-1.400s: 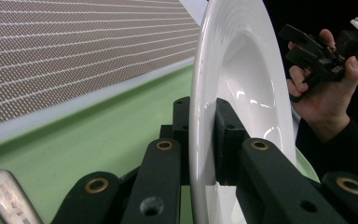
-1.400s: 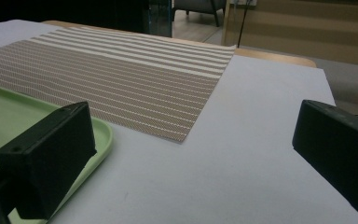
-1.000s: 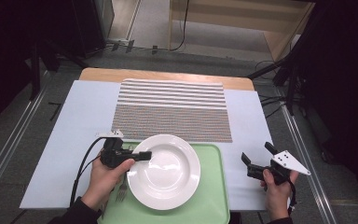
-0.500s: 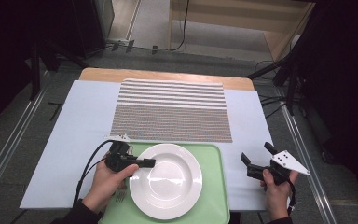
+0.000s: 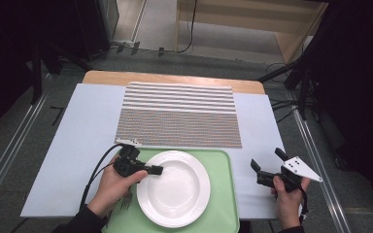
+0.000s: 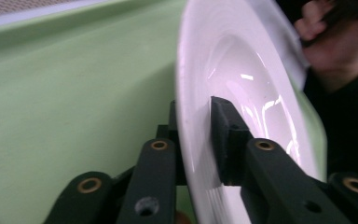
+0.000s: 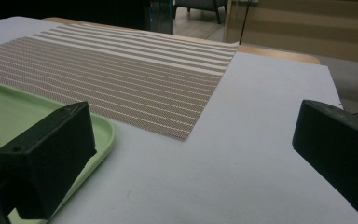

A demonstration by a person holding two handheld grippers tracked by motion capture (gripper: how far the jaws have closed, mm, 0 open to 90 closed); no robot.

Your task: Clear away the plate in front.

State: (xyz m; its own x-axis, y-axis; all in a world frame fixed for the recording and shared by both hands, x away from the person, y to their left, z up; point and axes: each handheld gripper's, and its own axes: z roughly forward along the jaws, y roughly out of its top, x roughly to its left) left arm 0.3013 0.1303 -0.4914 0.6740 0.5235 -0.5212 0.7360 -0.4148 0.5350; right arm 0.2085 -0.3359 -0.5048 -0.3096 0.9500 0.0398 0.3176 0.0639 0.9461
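One plate (image 5: 173,194), one tray (image 5: 222,204) — left claw (image 5: 156,170) clamped

No legible text, label, brand, number or sign appears on any surface. The white plate (image 5: 173,187), the green tray (image 5: 219,194), the striped placemat (image 5: 179,114) and both grippers carry no readable markings.

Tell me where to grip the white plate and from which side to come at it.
Grip the white plate by its flat rim, coming from the left edge. The left gripper already pinches it there, one jaw above and one below. The green tray wall crowds the other edges, and the bowl is too wide.
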